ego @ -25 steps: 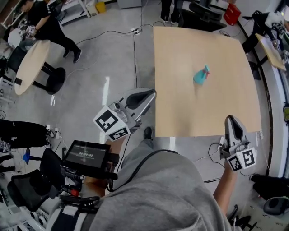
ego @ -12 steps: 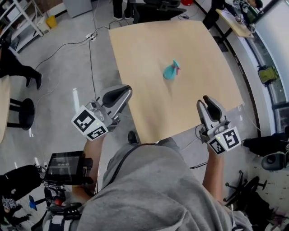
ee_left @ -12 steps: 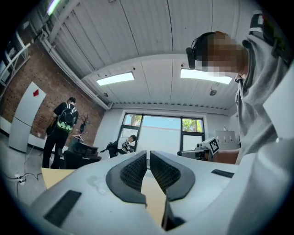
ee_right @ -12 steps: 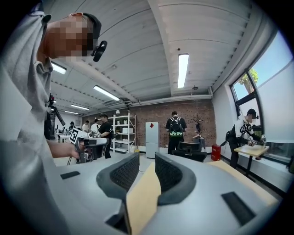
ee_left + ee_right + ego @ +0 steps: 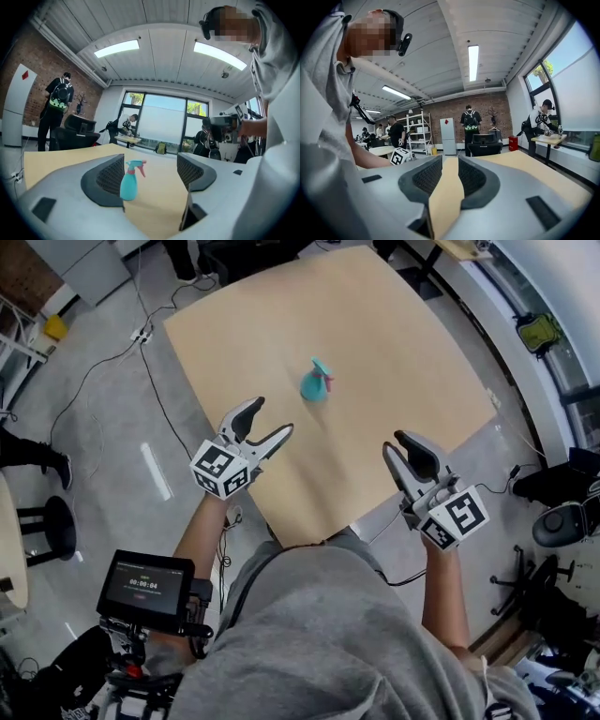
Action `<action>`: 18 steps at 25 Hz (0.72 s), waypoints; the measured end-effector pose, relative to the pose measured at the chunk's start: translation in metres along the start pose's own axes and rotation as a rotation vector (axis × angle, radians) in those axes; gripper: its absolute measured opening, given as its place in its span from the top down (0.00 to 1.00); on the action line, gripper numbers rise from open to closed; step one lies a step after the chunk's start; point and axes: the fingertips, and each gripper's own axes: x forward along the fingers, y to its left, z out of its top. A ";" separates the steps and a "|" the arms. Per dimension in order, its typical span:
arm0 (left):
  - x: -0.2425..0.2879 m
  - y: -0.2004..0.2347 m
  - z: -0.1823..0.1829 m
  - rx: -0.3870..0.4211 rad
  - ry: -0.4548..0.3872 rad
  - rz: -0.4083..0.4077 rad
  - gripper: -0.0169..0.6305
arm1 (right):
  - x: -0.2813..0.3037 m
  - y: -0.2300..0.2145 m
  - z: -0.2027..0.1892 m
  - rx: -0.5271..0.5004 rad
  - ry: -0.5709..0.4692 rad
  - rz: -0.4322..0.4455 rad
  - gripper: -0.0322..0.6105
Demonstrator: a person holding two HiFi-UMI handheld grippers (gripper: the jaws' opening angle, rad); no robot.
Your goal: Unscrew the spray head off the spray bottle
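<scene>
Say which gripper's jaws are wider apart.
The left gripper: its jaws have just been opening, wide and empty; the right gripper shows only a narrow gap.

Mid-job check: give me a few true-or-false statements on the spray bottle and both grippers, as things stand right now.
1. The spray bottle stands upright on the wooden table. True.
2. The left gripper is clamped on the spray bottle. False: its jaws have just opened and stand wide apart. The bottle stands farther along the table, touched by neither pad.
3. The spray head is already off the bottle. False: it still sits on top of the bottle.
4. The right gripper holds nothing. True: its jaws have just opened a little, and only tabletop shows in the narrow gap between them.
</scene>
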 end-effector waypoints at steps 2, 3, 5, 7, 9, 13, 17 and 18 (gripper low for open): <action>0.015 0.008 -0.015 0.060 0.051 0.003 0.45 | 0.001 0.005 0.007 0.003 0.003 0.003 0.81; 0.026 0.014 -0.022 0.094 0.076 0.005 0.44 | 0.001 0.004 0.011 0.001 0.007 0.006 0.81; 0.055 0.026 -0.038 0.159 0.132 0.017 0.43 | 0.002 -0.011 0.016 0.005 0.028 0.007 0.81; 0.083 0.041 -0.065 0.205 0.195 0.036 0.43 | 0.004 -0.031 0.013 0.029 0.055 0.001 0.81; 0.101 0.055 -0.099 0.218 0.239 0.052 0.43 | 0.008 -0.044 -0.004 0.050 0.083 -0.003 0.81; 0.134 0.055 -0.143 0.200 0.262 0.071 0.17 | 0.016 -0.058 -0.049 0.072 0.154 0.005 0.81; 0.166 0.031 -0.158 0.212 0.271 0.038 0.14 | 0.015 -0.067 -0.074 0.123 0.183 0.017 0.81; 0.170 0.027 -0.161 0.216 0.275 0.033 0.14 | 0.015 -0.065 -0.078 0.135 0.187 0.020 0.81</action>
